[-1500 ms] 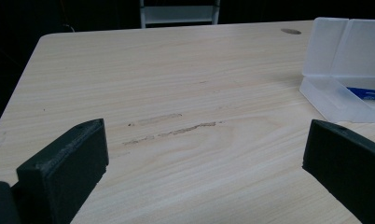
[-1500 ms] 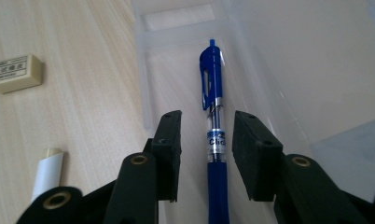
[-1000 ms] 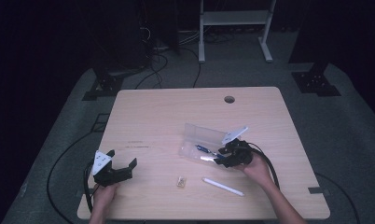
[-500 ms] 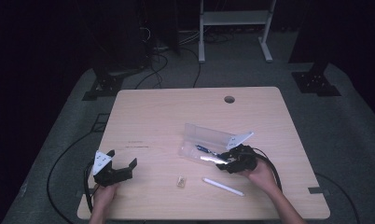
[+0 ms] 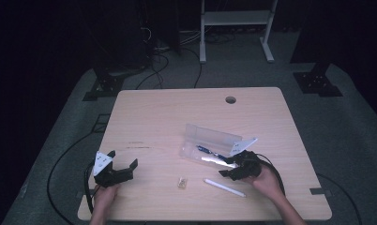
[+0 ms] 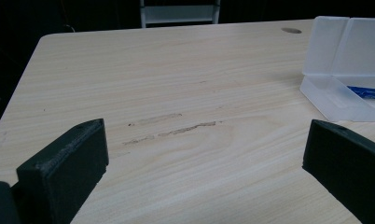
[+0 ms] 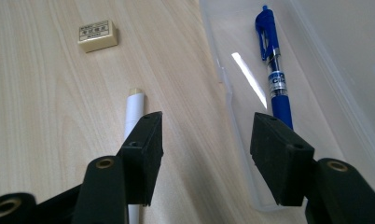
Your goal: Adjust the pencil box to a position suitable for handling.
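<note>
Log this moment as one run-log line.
right hand-held gripper: open, jaws just opening, nothing held | blue pen: in clear plastic case | white pen: on table

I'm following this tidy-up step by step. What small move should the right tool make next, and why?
Probably shift the right tool sideways over the white pen and lower it. Its jaws have just been opening with nothing between them, the blue pen already lies in the clear case, and the white pen still lies on the table beside it.
</note>
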Action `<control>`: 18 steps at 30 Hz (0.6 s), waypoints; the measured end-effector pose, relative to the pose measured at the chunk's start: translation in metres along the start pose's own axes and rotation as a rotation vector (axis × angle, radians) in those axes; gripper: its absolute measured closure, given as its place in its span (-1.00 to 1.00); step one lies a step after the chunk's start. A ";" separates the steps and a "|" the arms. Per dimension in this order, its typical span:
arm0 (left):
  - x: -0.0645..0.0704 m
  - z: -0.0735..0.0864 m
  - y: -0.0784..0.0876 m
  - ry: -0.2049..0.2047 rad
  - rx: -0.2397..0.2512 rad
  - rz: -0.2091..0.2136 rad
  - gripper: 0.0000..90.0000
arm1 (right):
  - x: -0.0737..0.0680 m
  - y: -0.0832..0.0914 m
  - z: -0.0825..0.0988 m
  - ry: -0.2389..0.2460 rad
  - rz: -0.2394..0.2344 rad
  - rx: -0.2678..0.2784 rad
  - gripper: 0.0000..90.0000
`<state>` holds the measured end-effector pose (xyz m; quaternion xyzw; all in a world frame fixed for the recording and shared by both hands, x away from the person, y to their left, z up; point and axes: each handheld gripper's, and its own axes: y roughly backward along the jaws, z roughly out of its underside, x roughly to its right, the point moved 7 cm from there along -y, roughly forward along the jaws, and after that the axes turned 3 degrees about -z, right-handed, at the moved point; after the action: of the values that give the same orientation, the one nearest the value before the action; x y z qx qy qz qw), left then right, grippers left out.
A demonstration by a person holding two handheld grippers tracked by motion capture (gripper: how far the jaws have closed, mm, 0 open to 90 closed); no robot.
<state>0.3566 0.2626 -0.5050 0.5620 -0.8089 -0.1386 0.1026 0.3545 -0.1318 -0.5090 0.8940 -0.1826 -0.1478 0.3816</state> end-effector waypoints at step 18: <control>0.000 0.000 0.000 0.000 0.000 -0.001 -1.00 | -0.020 0.005 0.010 0.021 -0.017 0.017 -0.05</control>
<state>0.3567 0.2624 -0.5050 0.5625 -0.8086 -0.1387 0.1023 0.3317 -0.1324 -0.5091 0.9001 -0.1721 -0.1402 0.3748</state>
